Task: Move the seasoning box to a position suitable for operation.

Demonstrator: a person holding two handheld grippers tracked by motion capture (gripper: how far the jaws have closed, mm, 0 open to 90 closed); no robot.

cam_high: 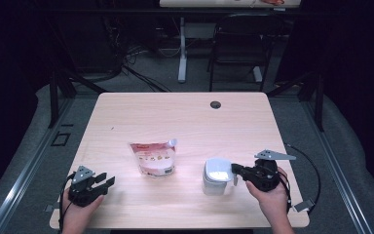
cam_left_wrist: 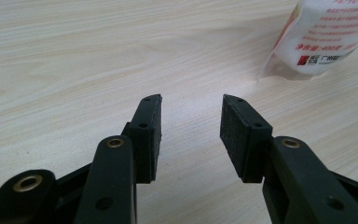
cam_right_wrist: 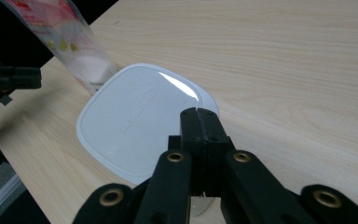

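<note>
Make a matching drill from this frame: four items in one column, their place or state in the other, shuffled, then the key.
Things:
1. pink and white printed plastic pouch
2. white rounded-square plastic container with a lid
3. left black two-jaw gripper
4. right black two-jaw gripper

Places or states:
A. jaws closed together, at the white container's lid edge
B. lying flat near the middle of the light wooden table
C. jaws apart, nothing between them, low over the table's near left corner
D. standing on the table right of the pouch

Pairs: 1-B, 2-D, 3-C, 4-A
</note>
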